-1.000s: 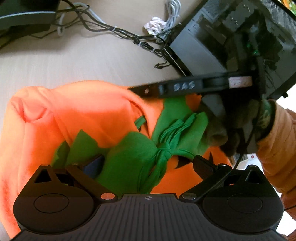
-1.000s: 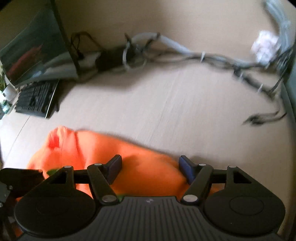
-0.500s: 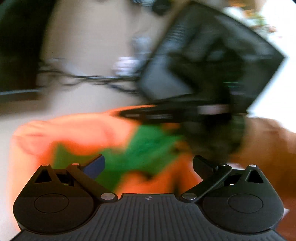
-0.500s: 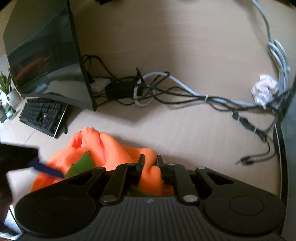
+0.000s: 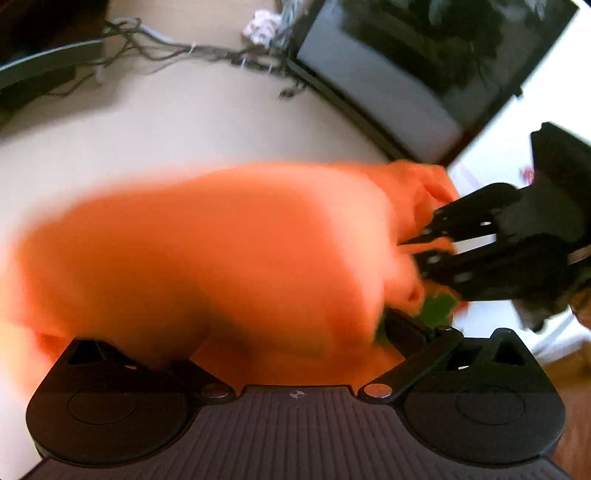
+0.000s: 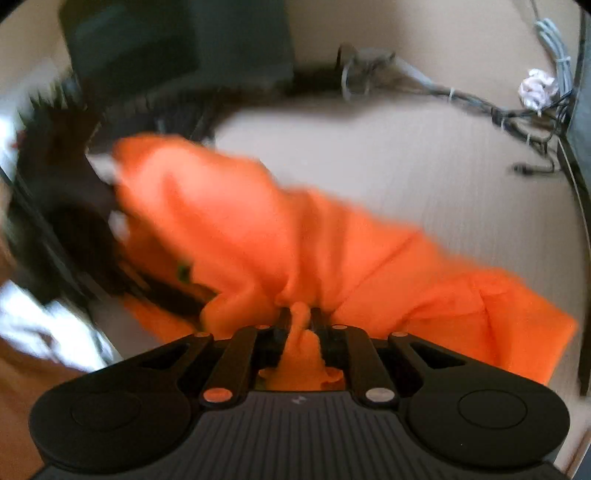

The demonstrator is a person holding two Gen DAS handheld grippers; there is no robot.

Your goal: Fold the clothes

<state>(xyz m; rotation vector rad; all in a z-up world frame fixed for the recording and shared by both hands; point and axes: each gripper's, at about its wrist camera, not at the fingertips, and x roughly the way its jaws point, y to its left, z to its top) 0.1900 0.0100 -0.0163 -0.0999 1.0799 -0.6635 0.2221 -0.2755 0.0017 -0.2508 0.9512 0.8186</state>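
An orange garment (image 5: 221, 251) with green lining (image 5: 437, 308) lies bunched on a light wooden table; the view is blurred by motion. My left gripper (image 5: 291, 332) is open, its jaws spread wide with the cloth lying between them. My right gripper (image 6: 298, 317) is shut on a fold of the orange garment (image 6: 303, 343), which stretches away to the left and right. The right gripper also shows in the left wrist view (image 5: 428, 247), pinching the cloth's right end. The left gripper shows as a dark blur in the right wrist view (image 6: 74, 221).
A black computer case (image 5: 424, 70) stands at the back right. A tangle of cables (image 5: 177, 48) and a crumpled tissue (image 5: 260, 27) lie along the back. A dark monitor (image 6: 177, 48) stands at the back left of the right wrist view.
My right gripper closed on the orange cloth and pulled it up and over, hiding most of the green lining. Both grippers are moving fast; the left stayed open.
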